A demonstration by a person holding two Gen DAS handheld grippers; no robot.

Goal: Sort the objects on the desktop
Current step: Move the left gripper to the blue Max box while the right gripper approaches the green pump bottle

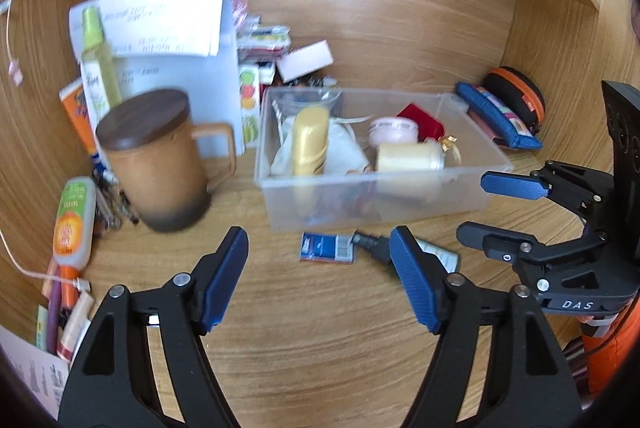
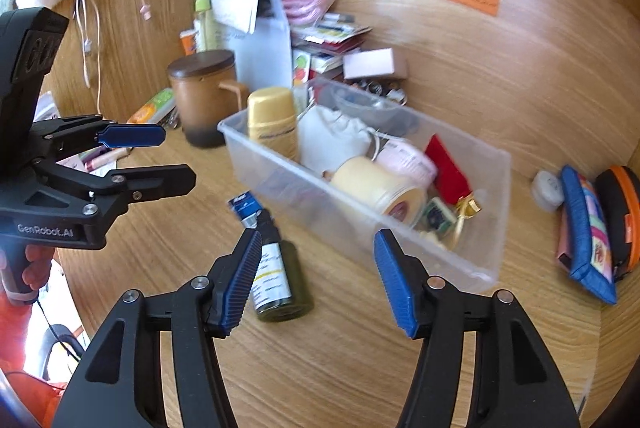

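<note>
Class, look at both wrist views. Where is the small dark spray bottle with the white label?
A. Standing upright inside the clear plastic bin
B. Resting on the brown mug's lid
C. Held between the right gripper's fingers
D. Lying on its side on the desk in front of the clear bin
D: the dark spray bottle lies flat on the wooden desk, outside the clear bin, and the open right gripper is not gripping it.

Bottle [image 2: 276, 276] before bin [image 2: 496, 188].
</note>
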